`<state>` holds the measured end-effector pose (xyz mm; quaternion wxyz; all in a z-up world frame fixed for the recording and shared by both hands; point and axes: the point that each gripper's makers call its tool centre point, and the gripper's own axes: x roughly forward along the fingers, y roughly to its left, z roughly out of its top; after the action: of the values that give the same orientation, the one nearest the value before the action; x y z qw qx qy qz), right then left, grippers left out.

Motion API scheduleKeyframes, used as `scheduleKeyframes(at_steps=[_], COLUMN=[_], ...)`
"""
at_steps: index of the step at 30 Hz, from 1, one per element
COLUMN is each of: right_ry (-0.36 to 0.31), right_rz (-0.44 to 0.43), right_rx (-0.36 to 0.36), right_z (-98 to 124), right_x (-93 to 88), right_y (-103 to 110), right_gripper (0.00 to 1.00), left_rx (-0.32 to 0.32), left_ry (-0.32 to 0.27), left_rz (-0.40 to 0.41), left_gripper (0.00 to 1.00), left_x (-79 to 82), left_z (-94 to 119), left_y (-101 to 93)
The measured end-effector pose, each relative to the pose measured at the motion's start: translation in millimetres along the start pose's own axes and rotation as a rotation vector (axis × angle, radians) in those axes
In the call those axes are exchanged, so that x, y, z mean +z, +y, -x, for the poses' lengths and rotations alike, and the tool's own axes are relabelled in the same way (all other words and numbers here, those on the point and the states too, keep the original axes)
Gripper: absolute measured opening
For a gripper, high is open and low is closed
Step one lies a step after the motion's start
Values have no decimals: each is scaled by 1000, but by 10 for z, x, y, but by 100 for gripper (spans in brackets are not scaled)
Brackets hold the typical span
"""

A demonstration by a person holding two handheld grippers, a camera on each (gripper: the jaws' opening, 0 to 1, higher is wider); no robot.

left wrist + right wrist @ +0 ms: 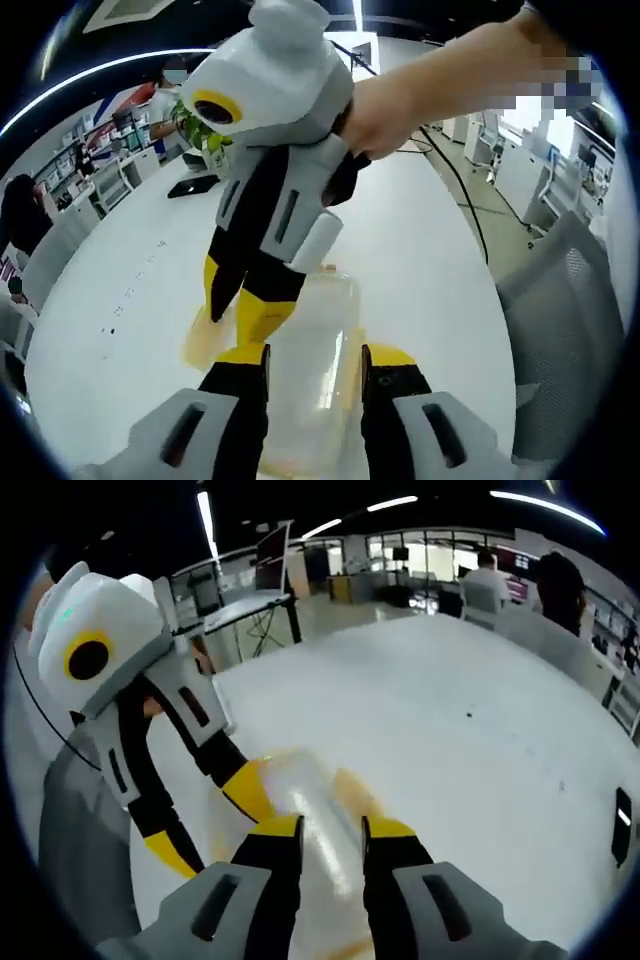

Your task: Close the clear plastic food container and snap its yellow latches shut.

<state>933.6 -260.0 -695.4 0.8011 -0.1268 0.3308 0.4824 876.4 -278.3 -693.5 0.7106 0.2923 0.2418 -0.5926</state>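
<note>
Container [315, 370] on white table [420, 260], between both grippers | left gripper [315, 362] narrow over its near end, I pin it | right gripper [330, 830] narrow, pressing lid for latching

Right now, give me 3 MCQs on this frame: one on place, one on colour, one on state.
1. Where does the clear container sit?
A. on the white table
B. on a chair
C. on the floor

2. What colour are the tips of the right gripper, seen in the left gripper view?
A. red
B. yellow
C. green

3. How do the left gripper jaws stand?
A. pressed together
B. apart, with the container showing between them
C. shut on a cable

Answers: 1 A, the container rests on the white tabletop in both views. 2 B, its tips are yellow below black fingers. 3 B, a clear gap separates the jaws and the container shows through it.
</note>
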Motion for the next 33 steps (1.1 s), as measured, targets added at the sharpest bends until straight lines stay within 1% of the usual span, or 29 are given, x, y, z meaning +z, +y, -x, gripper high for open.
scheduleKeyframes(at_steps=[3, 6, 9, 10, 20, 22, 24, 26, 29, 30, 31, 33], right_ry=[10, 16, 14, 16, 41, 53, 65, 88, 145, 153, 147, 168], right_rz=[14, 25, 27, 30, 58, 62, 61, 66, 102, 102, 95, 106], right_rx=[11, 20, 31, 36, 83, 100, 122, 143, 171, 179, 191, 205], right_z=[-23, -37, -52, -58, -70, -81, -95, -114, -141, -146, -149, -150], right_x=[13, 21, 39, 44, 41, 29, 13, -24, -120, -131, -111, -132], right_y=[-17, -25, -30, -33, -56, -54, -39, -28, -29, -27, -27, -32], right_gripper=[22, 23, 25, 26, 30, 31, 32, 32, 32, 32, 32, 33], left_rx=[2, 11, 7, 9, 46, 54, 51, 59, 66, 68, 67, 68], left_ry=[8, 29, 35, 37, 75, 85, 85, 90, 90, 91, 93, 97], left_rz=[-30, -94, -110, -127, -210, -229, -231, -237, -241, -247, -251, -258], left_gripper=[31, 32, 32, 32, 33, 33, 33, 33, 33, 32, 32, 32], left_x=[-7, -37, -48, -50, -92, -104, -102, -104, -100, -101, -104, -115], left_z=[-4, -17, -34, -41, -87, -93, -101, -105, -110, -112, -113, -117], left_y=[-34, -63, -100, -106, -112, -104, -111, -99, -87, -87, -91, -93])
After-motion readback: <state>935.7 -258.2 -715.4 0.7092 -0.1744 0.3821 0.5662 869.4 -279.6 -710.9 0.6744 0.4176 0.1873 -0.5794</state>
